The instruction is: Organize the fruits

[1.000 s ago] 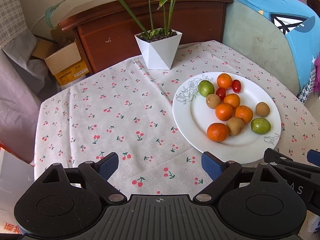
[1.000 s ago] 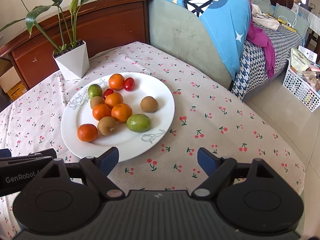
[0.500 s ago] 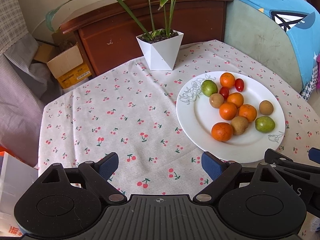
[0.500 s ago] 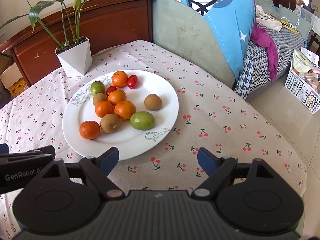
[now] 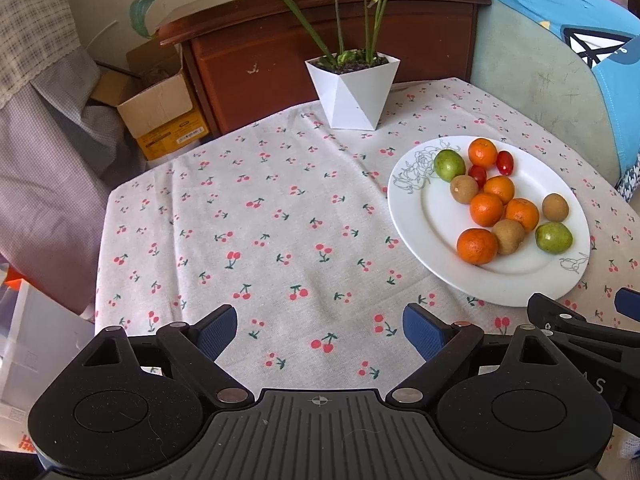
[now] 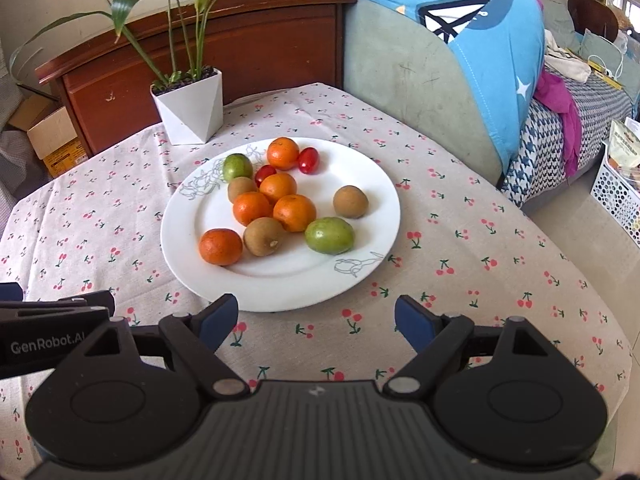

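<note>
A white plate holds mixed fruit: several oranges, three brown kiwis, two green fruits and two cherry tomatoes. My right gripper hovers open just short of the plate's near rim, nothing between its blue pads. My left gripper is open over bare cloth to the left of the plate. Part of the other gripper shows at each view's edge.
The table wears a cherry-print cloth. A white faceted pot with a leafy plant stands at the back, before a wooden headboard. A cardboard box sits on the floor at left; a blue-covered bed is at right.
The plate has drifted slightly right in the left wrist view and toward the centre in the right wrist view. Both grippers stay open and empty.
</note>
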### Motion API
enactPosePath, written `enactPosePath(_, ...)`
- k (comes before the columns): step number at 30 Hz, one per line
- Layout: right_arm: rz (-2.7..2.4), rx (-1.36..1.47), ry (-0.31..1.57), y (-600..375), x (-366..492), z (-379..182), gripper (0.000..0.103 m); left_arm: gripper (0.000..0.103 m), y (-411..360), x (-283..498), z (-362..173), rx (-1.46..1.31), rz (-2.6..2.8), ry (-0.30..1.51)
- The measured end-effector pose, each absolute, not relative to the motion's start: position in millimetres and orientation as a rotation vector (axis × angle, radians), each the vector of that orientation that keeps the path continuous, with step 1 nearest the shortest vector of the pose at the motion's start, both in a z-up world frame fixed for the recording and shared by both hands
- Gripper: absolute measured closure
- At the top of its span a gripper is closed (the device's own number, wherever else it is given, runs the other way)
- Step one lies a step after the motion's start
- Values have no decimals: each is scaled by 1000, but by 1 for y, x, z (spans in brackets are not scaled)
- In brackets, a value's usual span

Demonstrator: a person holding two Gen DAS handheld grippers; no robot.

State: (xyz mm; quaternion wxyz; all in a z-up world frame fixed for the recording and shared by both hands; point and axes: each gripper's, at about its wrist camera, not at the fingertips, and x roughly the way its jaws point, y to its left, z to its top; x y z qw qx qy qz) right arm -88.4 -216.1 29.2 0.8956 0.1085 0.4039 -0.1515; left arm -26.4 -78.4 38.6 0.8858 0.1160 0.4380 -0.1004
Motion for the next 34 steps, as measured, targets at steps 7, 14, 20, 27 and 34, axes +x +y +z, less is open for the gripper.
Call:
enactPosePath(7, -224, 221, 818, -195, -95, 25, 18, 11, -55, -33, 32, 244, -156, 925)
enactPosePath(14, -175, 253, 829, -178, -103, 10, 18, 11, -32, -39, 23, 231, -129, 952)
enactPosePath(20, -136, 198, 805, -159, -106, 1, 17, 11, -14, -40, 18, 204, -107, 967)
enactPosePath(27, -111, 89, 770, -137, -105, -8, 7, 8, -3, -40, 14, 184, -108, 976)
enactPosePath(34, -134, 106, 736, -134, -99, -12, 1, 7, 6, -35, 10, 162, -99, 982)
